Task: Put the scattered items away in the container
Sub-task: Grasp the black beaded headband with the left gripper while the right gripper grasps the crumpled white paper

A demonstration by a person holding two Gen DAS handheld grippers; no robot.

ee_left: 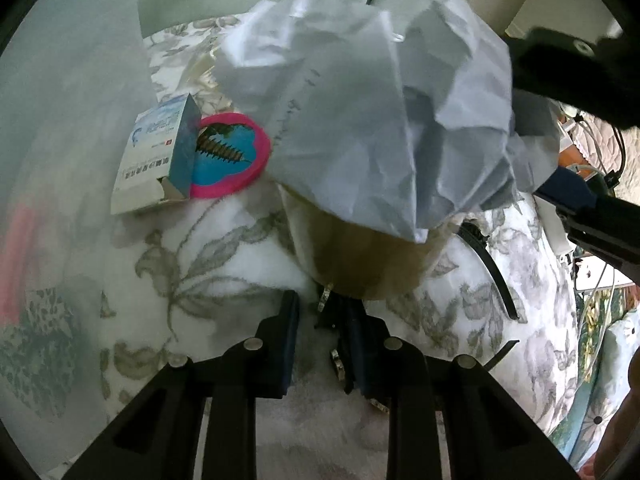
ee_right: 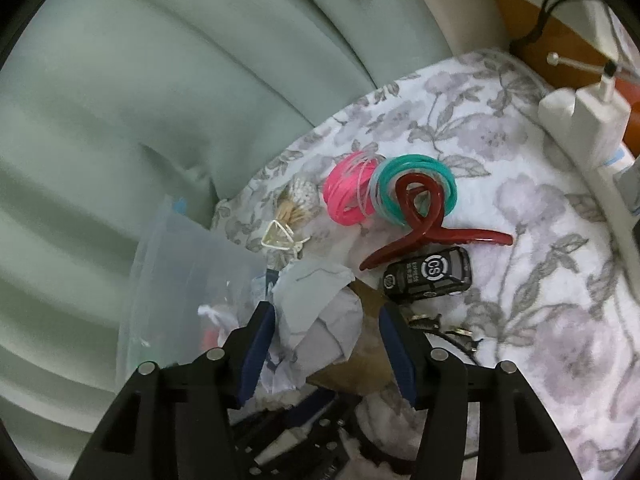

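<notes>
Hovering over a floral blanket [ee_right: 540,240], the right gripper [ee_right: 328,340] gapes around crumpled paper [ee_right: 316,320]; the left gripper [ee_left: 322,332] is nearly closed beside coins [ee_left: 325,300], grip unclear.

Both views are dim, lit by soft, cool daylight without hard shadows. Fisheye bending curves everything toward the dark round rims. The pale green curtain [ee_right: 120,120] smears with blur, while the white floral fleece blanket [ee_left: 224,256] glares brightest in the left view.
</notes>
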